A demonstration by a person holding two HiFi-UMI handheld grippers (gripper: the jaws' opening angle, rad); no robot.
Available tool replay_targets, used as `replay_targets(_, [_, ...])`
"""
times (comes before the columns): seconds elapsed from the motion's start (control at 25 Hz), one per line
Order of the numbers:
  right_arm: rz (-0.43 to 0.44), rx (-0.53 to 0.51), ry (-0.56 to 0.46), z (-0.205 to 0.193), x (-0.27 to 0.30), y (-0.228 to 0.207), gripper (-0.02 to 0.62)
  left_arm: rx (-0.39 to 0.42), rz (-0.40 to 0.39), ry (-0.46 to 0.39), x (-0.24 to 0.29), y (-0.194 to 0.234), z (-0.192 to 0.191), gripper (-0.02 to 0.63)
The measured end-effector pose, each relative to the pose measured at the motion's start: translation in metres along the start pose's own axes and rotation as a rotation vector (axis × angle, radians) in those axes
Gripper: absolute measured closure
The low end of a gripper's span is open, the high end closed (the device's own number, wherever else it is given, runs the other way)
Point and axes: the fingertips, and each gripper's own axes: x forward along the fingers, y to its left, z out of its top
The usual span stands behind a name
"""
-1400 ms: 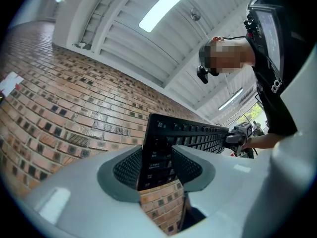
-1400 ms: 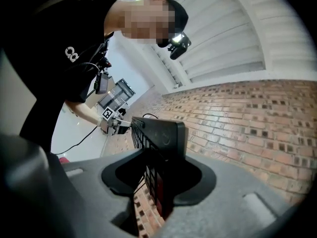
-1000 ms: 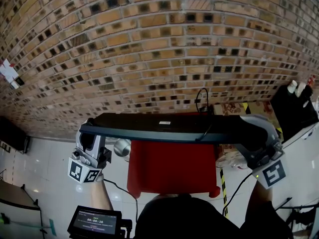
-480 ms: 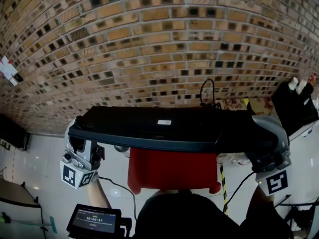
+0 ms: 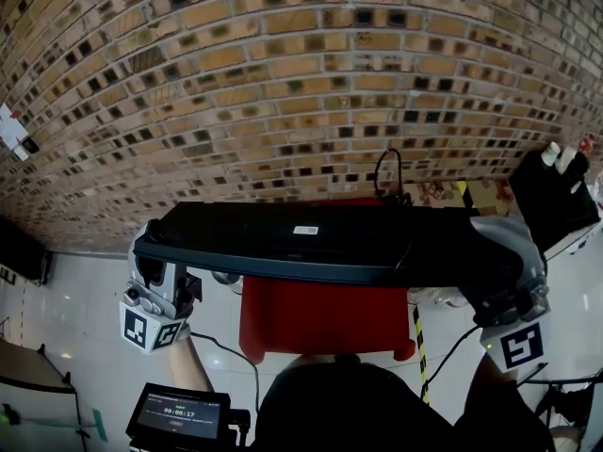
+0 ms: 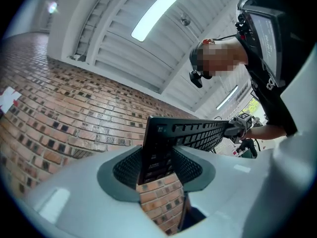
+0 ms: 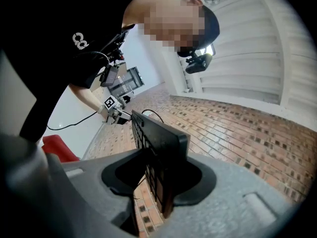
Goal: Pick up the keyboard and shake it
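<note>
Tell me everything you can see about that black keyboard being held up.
The keyboard is long, black and looks like plastic. It is held roughly level in the air in front of a brick wall, with the left gripper clamped on one end and the right gripper on the other. The head view shows its smooth back with a small white label, while its keys face the other way. A black cable loops up at its far edge.

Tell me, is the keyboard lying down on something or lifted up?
Lifted. The keyboard hangs in the air above the red table, one end clamped in the left gripper, the other in the right gripper.
</note>
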Motion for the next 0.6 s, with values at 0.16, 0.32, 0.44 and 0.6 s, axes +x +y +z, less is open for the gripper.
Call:
replay_targets(0.16, [0.124, -0.051, 0.04, 0.009, 0.015, 0.012, 0.444, -0.108, 0.075, 0.009, -0.033, 0.001, -0.031, 0.417])
replay_targets(0.32, [0.208, -0.096, 0.103, 0.005, 0.024, 0.022, 0.445, -0.199, 0.114, 0.075, -0.055, -0.008, -0.072, 0.417])
replay_targets(0.44, [0.228, -0.029, 0.12, -0.009, 0.025, 0.026, 0.446, -0.207, 0.123, 0.099, -0.056, -0.01, -0.079, 0.417])
replay_targets(0.6, [0.182, 0.135, 0.091, -0.035, 0.024, 0.029, 0.448, -0.137, 0.123, 0.128, -0.043, -0.002, -0.067, 0.417])
